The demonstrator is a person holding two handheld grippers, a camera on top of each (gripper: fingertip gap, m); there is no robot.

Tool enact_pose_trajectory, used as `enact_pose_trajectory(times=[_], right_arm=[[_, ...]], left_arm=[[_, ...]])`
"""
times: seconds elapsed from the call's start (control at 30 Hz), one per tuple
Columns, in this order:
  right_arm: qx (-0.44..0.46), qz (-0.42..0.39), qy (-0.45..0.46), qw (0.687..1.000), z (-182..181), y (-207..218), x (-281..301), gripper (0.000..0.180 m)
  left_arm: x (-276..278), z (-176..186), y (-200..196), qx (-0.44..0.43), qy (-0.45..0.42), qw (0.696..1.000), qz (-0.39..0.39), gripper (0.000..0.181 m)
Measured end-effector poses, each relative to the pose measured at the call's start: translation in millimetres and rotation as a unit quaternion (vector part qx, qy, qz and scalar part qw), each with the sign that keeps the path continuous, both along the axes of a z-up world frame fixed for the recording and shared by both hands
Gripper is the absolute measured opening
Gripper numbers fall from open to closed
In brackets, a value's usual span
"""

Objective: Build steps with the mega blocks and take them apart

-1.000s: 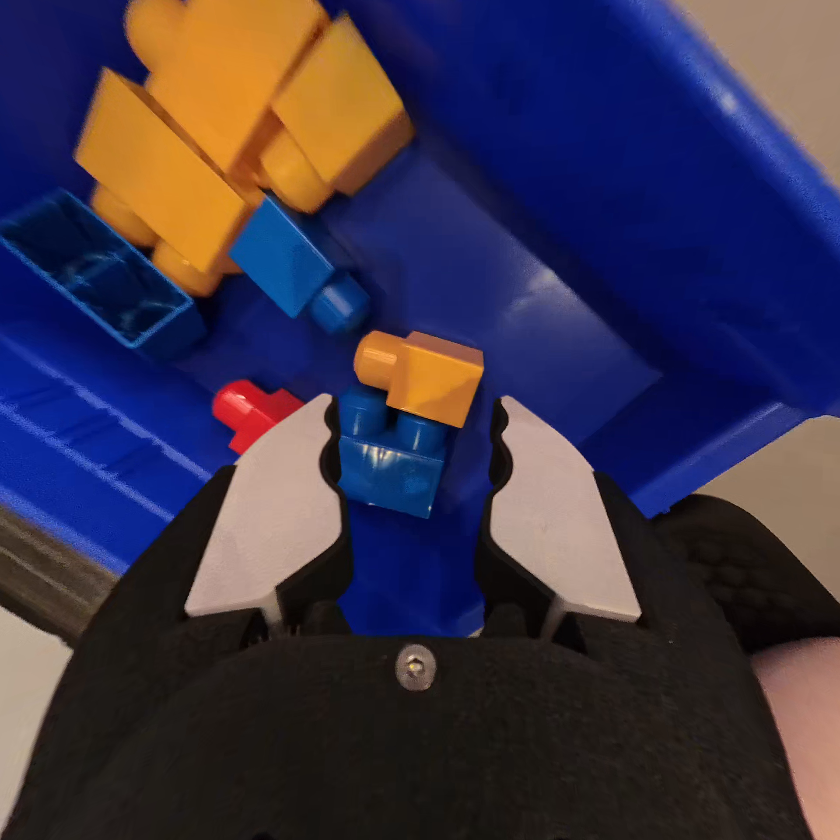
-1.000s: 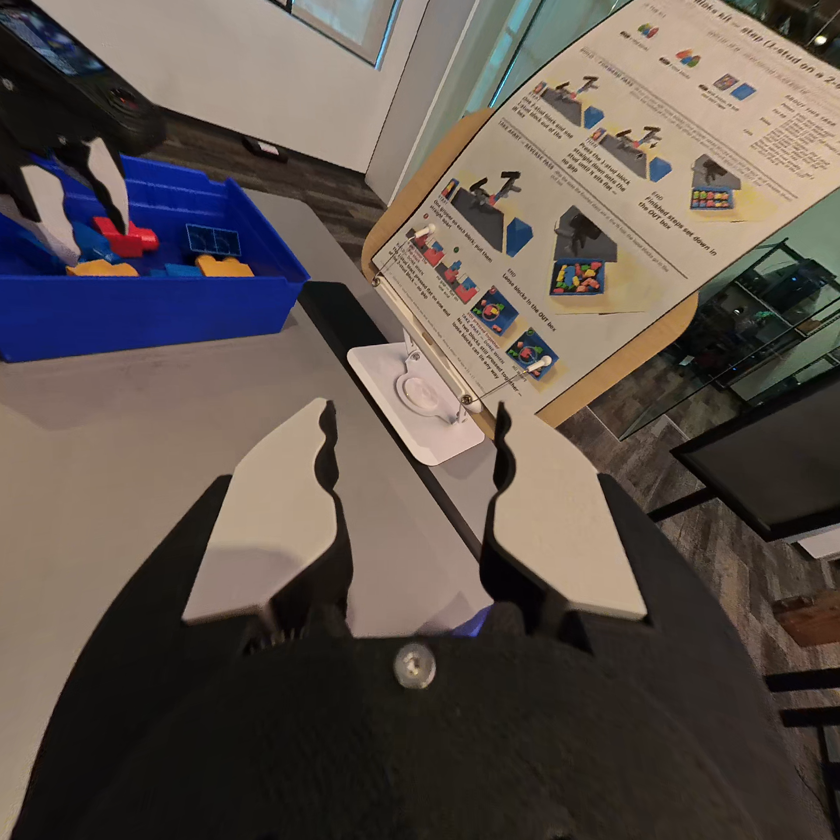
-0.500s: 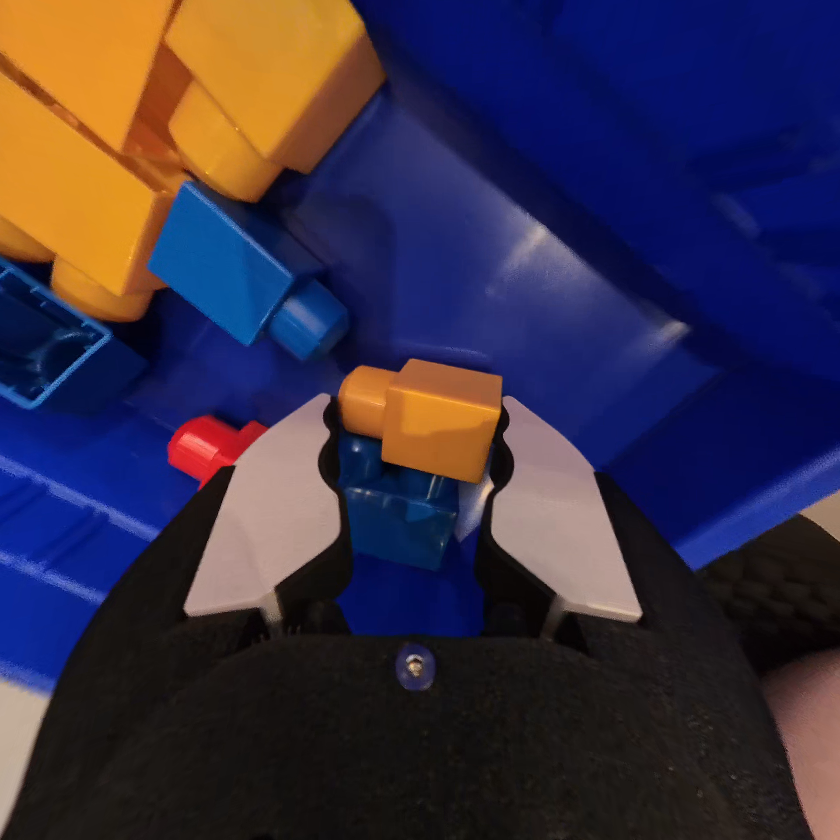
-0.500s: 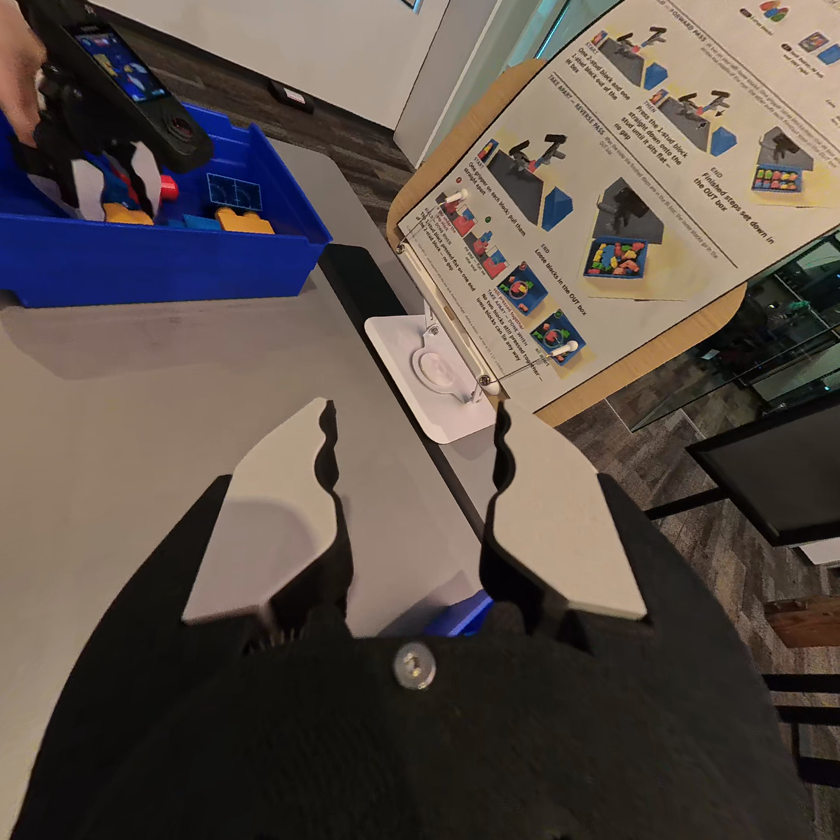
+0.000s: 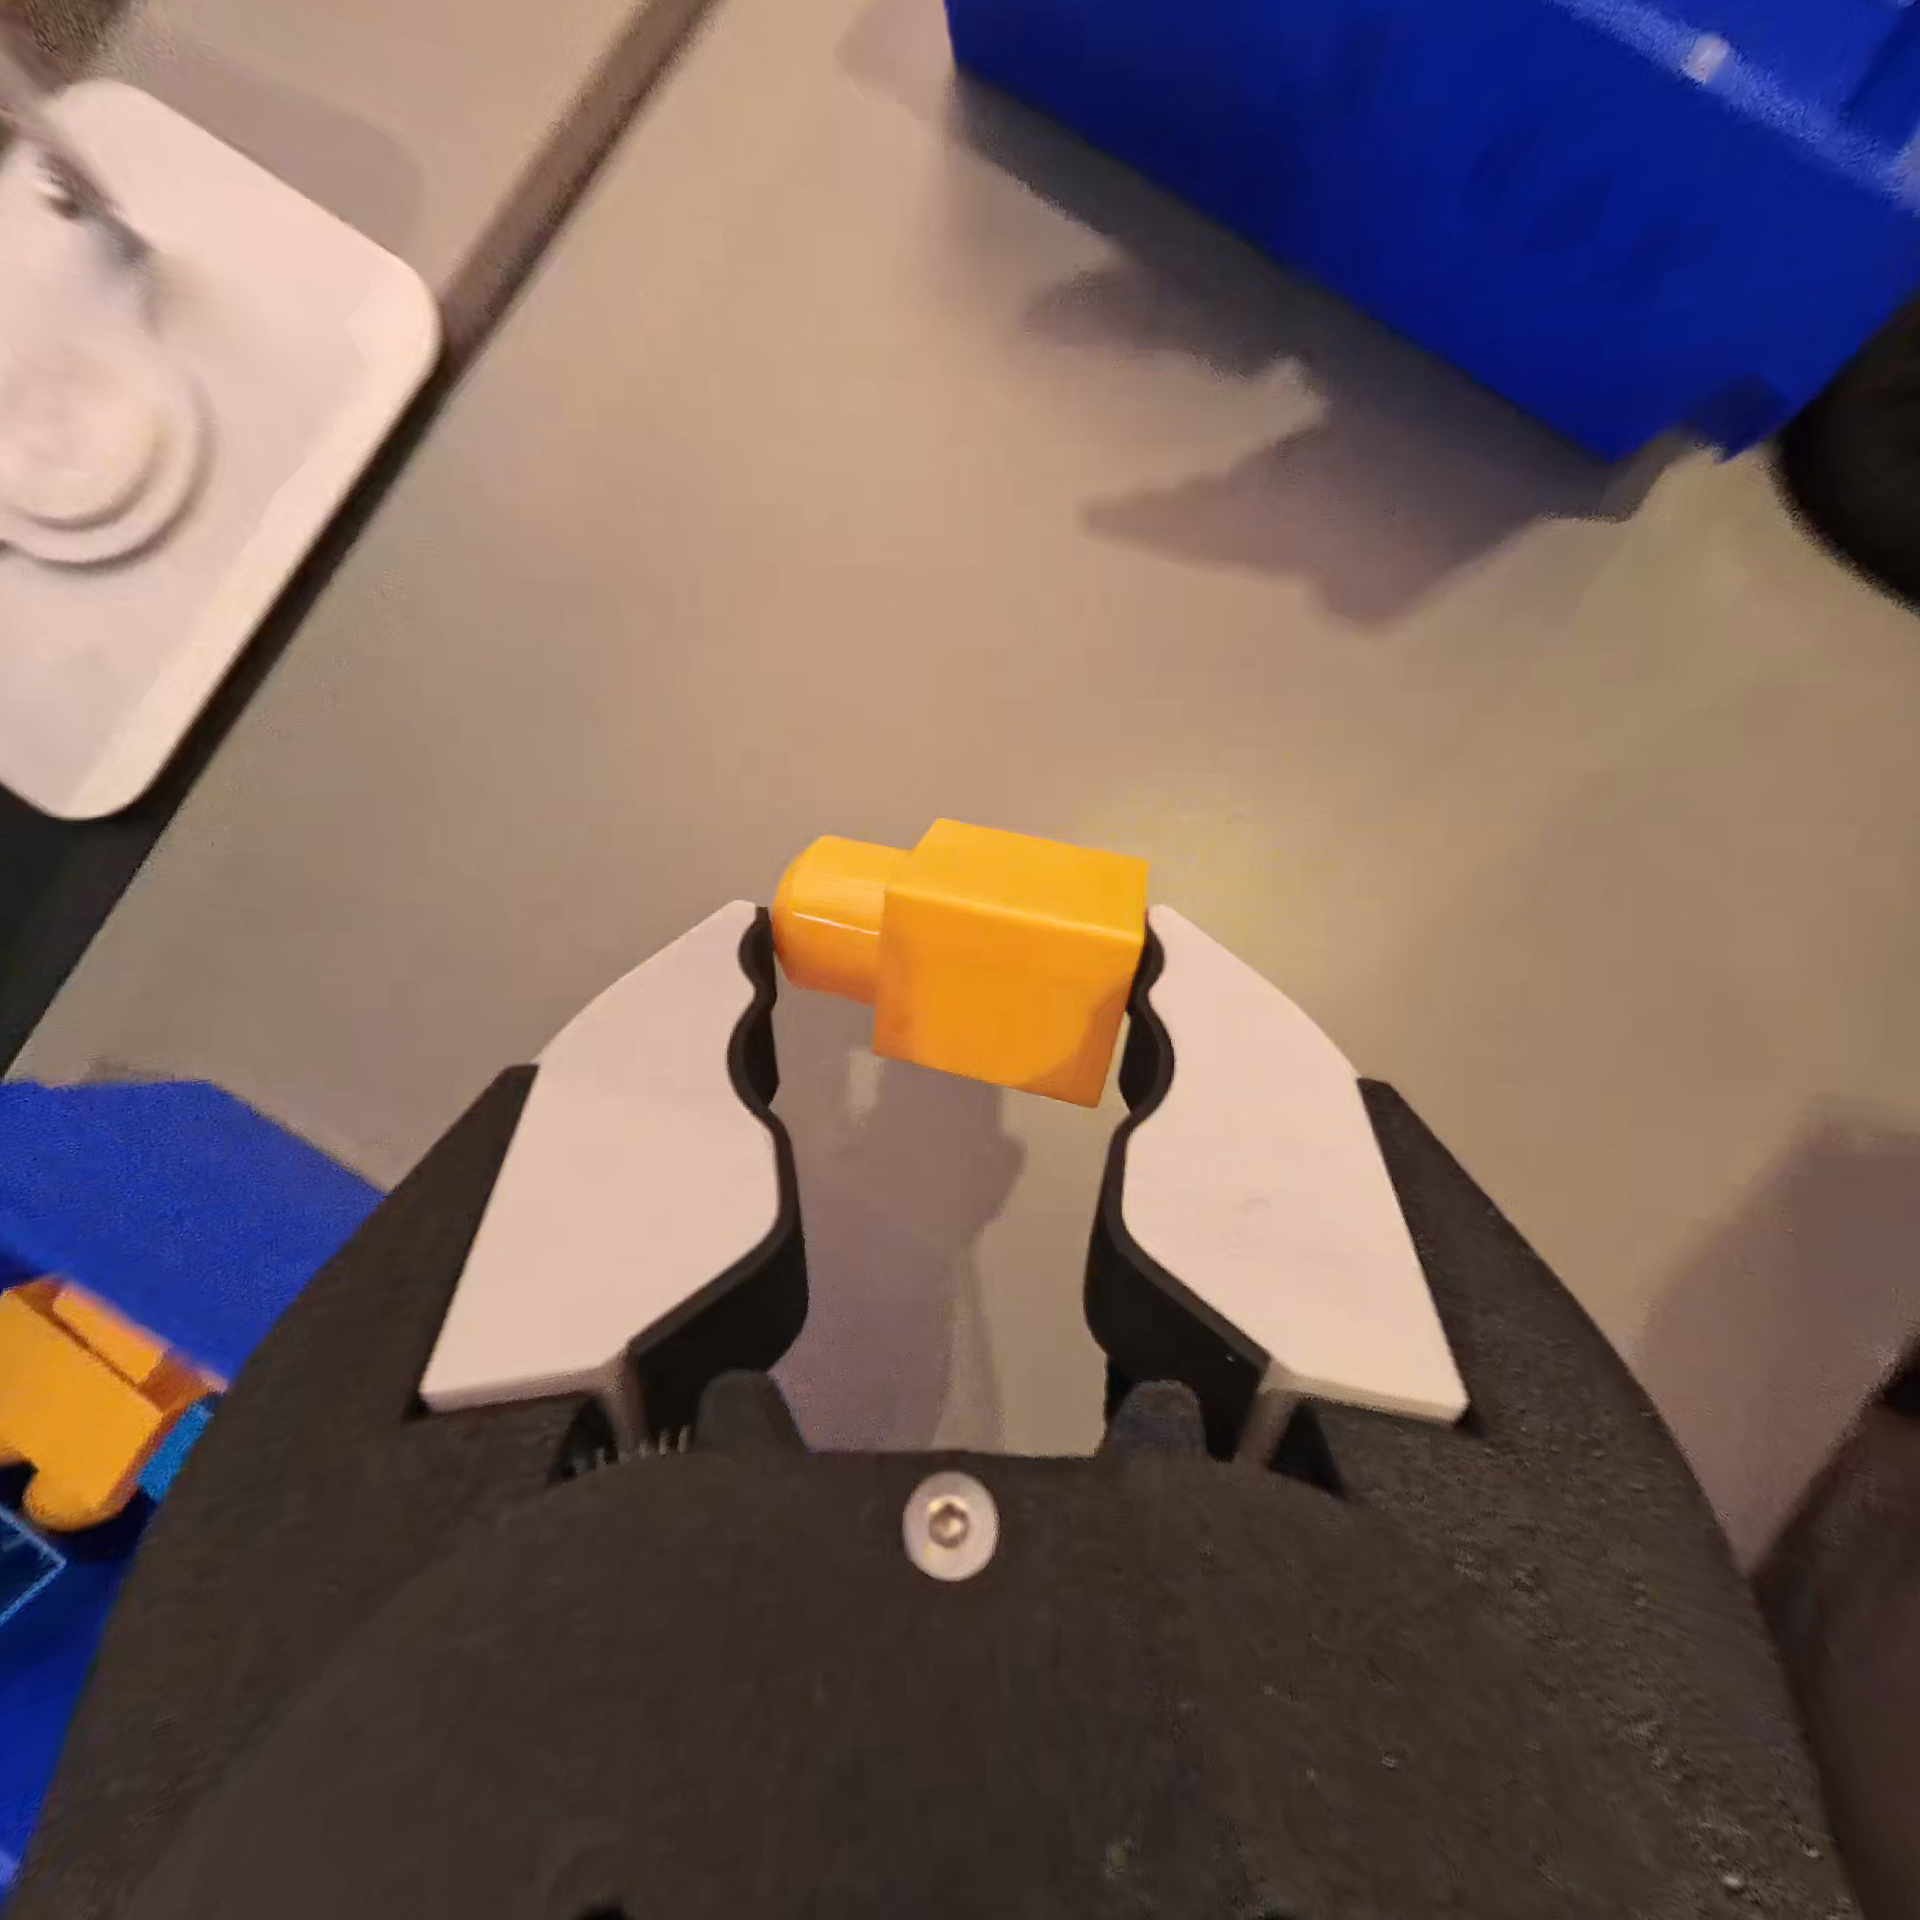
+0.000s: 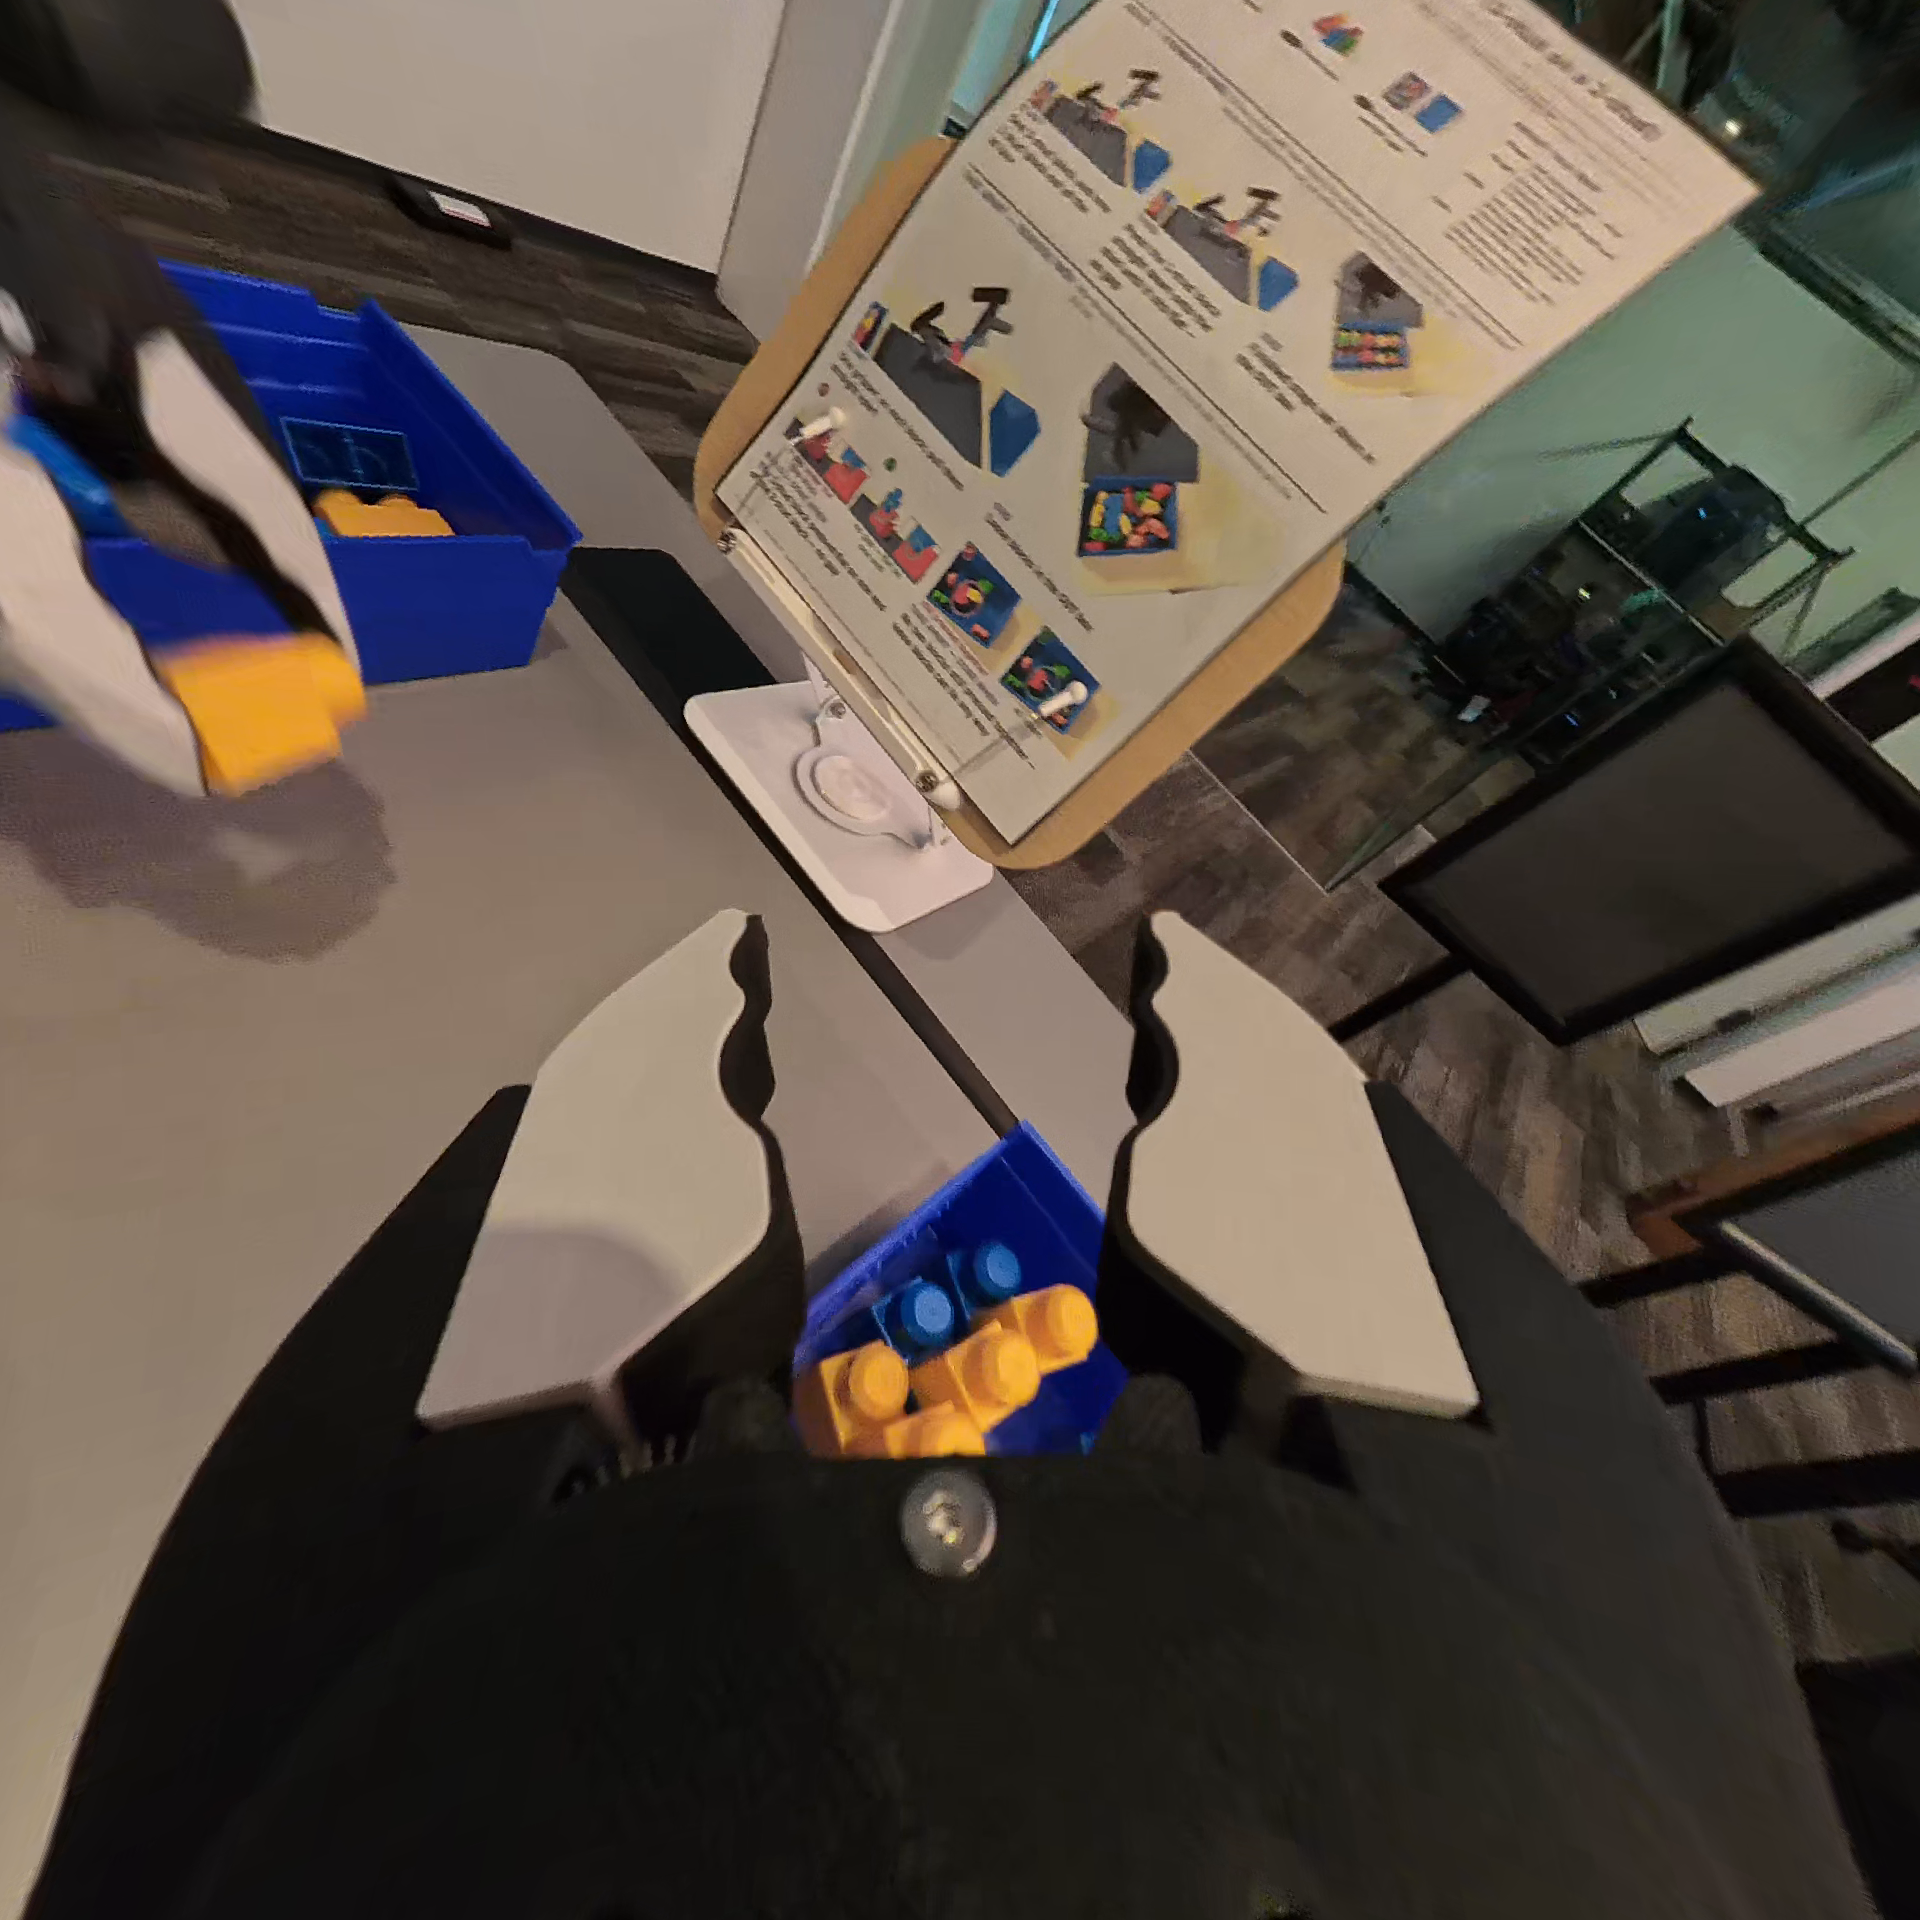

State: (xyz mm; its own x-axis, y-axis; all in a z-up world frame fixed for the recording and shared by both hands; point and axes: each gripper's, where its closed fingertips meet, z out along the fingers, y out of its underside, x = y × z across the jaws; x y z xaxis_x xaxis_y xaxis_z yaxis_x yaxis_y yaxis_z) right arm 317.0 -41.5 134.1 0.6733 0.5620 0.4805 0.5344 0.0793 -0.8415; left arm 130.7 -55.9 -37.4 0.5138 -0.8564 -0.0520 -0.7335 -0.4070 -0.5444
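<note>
The left gripper (image 5: 961, 940) pinched an orange single-stud block (image 5: 977, 961) above the grey table (image 5: 727, 520) (stud sideways); the right gripper (image 6: 951, 971) hung open, holding nothing, above a blue bin (image 6: 997, 1184).

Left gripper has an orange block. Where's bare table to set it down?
Free: the grey tabletop between the far blue plastic bin, the white stand base and the near blue bin. The left gripper holds the orange one-stud block above it. Crowded: both bins hold blocks.
</note>
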Motion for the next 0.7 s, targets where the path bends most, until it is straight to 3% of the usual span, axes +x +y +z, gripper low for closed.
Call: enact_pose_trajectory(times=[0.1,0.23,0.47,0.7], right_arm=[[0.000,-0.020,0.027,0.999,9.0,-5.4,22.8,0.068],[-0.014,-0.024,0.052,0.998,12.2,-13.6,40.0,0.068],[-0.025,-0.002,0.046,0.999,9.8,-27.2,41.5,0.068],[-0.038,0.022,0.020,0.999,1.4,-36.2,29.7,0.068]], left_arm=[[42.5,-41.2,9.9,0.011,0.076,0.997,0.002,0.065],[81.7,-67.0,14.6,0.001,0.091,0.996,0.008,0.065],[98.2,-99.1,12.5,-0.052,0.090,0.994,0.045,0.065],[97.7,-115.2,16.2,-0.034,0.118,0.991,0.059,0.065]])
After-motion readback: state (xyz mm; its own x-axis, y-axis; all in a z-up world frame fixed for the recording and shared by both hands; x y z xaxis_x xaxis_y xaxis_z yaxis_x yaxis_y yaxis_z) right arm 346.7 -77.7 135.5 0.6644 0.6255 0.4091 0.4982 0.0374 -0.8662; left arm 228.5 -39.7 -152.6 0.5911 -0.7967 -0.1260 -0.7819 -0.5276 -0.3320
